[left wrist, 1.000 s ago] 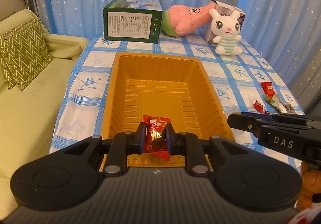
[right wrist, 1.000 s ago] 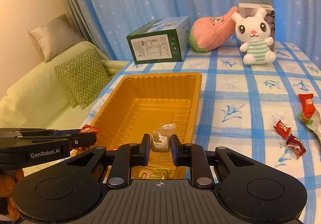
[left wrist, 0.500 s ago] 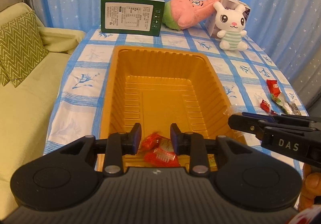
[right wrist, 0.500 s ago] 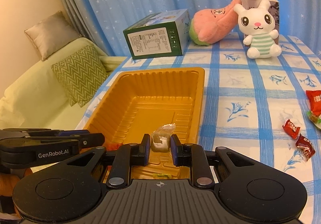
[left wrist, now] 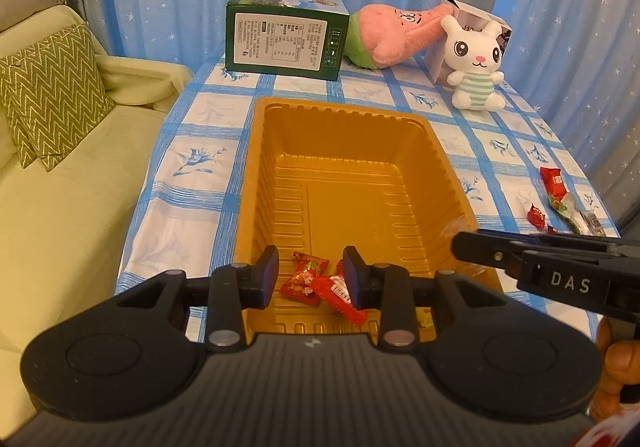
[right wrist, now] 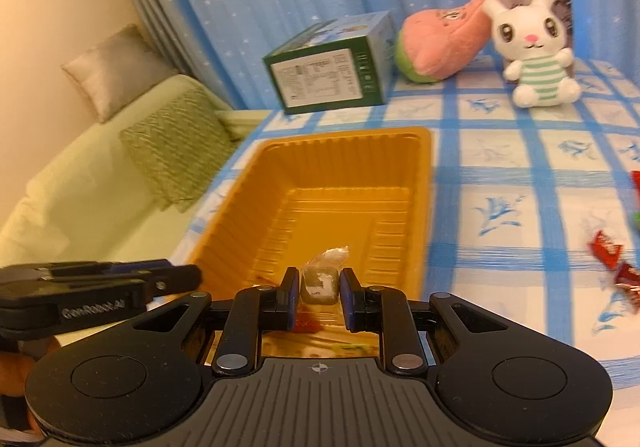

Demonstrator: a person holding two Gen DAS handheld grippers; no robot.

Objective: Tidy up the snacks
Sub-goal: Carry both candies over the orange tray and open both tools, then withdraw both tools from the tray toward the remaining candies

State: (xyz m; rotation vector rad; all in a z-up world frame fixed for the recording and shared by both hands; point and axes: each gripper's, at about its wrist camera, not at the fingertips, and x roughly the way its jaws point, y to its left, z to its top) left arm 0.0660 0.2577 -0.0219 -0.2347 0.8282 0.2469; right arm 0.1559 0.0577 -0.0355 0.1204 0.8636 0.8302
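An orange plastic tray lies on the blue checked tablecloth; it also shows in the right wrist view. My left gripper is open over the tray's near end, above red-wrapped candies lying on the tray floor. My right gripper sits over the tray's near right part with a clear-wrapped brownish candy between its fingers, the jaws slightly parted around it. The right gripper also shows from the side in the left wrist view.
Loose red and green candies lie on the cloth right of the tray, also in the right wrist view. A green box, a pink plush and a white bunny stand at the back. A sofa is left.
My left gripper opened and dropped the red candy into the tray. My right gripper moved over the tray and its jaws have started to widen around the clear-wrapped candy.
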